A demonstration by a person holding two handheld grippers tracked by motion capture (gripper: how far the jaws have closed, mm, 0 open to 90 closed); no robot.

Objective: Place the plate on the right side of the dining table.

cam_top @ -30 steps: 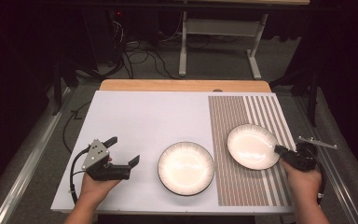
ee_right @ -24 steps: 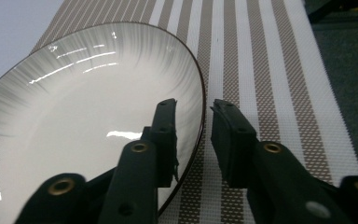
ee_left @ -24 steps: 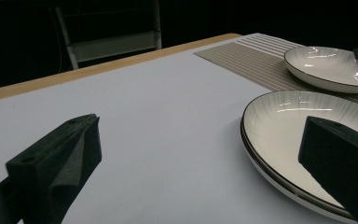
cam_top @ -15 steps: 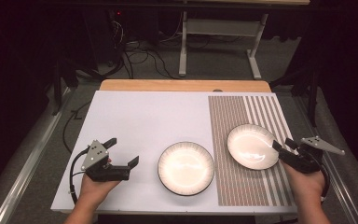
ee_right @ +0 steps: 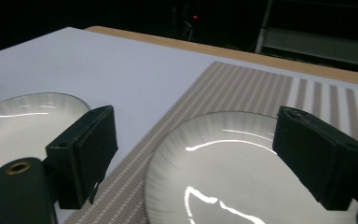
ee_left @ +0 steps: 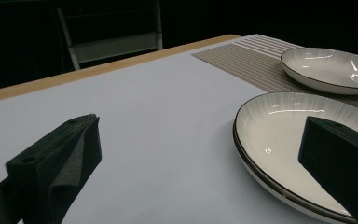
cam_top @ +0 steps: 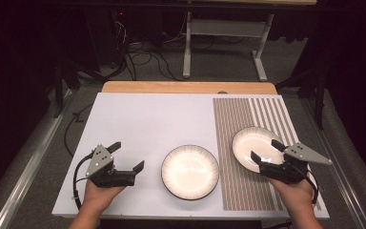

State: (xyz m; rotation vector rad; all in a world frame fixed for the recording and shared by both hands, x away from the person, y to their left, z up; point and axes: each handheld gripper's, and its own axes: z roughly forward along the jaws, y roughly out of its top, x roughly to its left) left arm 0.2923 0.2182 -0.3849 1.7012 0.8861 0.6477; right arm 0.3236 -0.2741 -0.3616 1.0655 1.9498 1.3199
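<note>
White table (cam_top: pixel 162 119) under bright light, wood edge (cam_top: pixel 186 87) along the far side, dark room all around. Striped mat (cam_top: pixel 240 114) over the right part of the top, brown fine stripes on its left half, wider pale bands toward the right. Beyond the far edge, grey carpet, a tangle of cables (cam_top: pixel 138 57) and a pale metal frame (cam_top: pixel 228 33) with two legs. Small red light (cam_top: pixel 120 13) glowing in the black at the back. Metal rail (cam_top: pixel 28 167) running down the floor at left.

Two plates. Near plate (cam_top: pixel 189 171) on bare white, close to the front edge, just left of the mat. Far plate (cam_top: pixel 258 149) on the mat, to the right and a little farther back. Both pale with dark rims, well apart from each other.

Left gripper (cam_top: pixel 126 158) low at front left, held in a hand (cam_top: pixel 95 191), jaws spread wide, nothing between them, pointing toward the near plate. In the left gripper view, near plate (ee_left: pixel 307 140) partly behind the right jaw.

Right gripper (cam_top: pixel 266 150) at front right, jaws wide apart, empty, tips over the near rim of the far plate. In the right gripper view, far plate (ee_right: pixel 223 172) between the jaws, touching or not hard to tell.
</note>
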